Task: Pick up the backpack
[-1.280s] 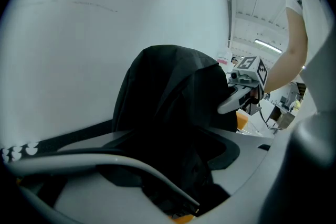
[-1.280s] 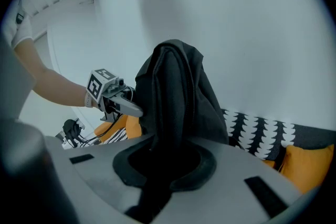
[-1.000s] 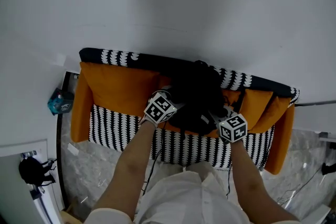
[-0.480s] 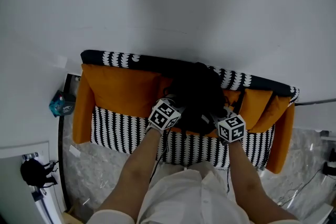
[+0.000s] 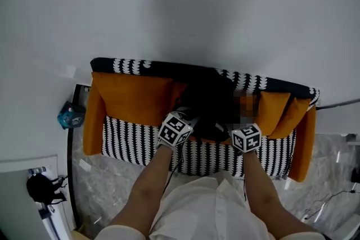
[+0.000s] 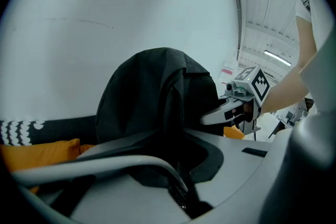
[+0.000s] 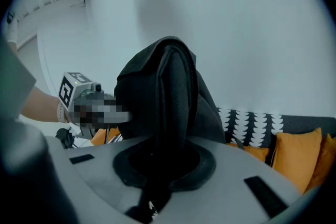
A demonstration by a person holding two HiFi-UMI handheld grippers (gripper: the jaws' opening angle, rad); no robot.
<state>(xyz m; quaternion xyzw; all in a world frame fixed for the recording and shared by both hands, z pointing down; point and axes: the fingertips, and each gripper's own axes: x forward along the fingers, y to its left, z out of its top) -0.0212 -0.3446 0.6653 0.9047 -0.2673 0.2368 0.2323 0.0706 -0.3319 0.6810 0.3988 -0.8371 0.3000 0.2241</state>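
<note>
The black backpack [image 5: 208, 101] stands upright on the sofa [image 5: 135, 137], against its backrest. My left gripper [image 5: 187, 118] is at the bag's near left side. In the left gripper view its jaws are closing on black fabric of the backpack [image 6: 152, 97], which fills the gap at my left gripper [image 6: 181, 186]. My right gripper [image 5: 234, 128] is at the bag's near right side. In the right gripper view my right gripper [image 7: 157, 186] is shut on a black strap or fold of the backpack [image 7: 168, 92]. Each gripper shows in the other's view.
The sofa has black-and-white patterned fabric and orange cushions [image 5: 132, 97] on both sides of the bag. A white wall rises behind it. On the marble floor lie a teal object [image 5: 70, 115] to the left, a black object [image 5: 39, 188] and cables at the right.
My left gripper has shifted a little to the right, in against the backpack's left side. The right gripper has kept its place at the bag.
</note>
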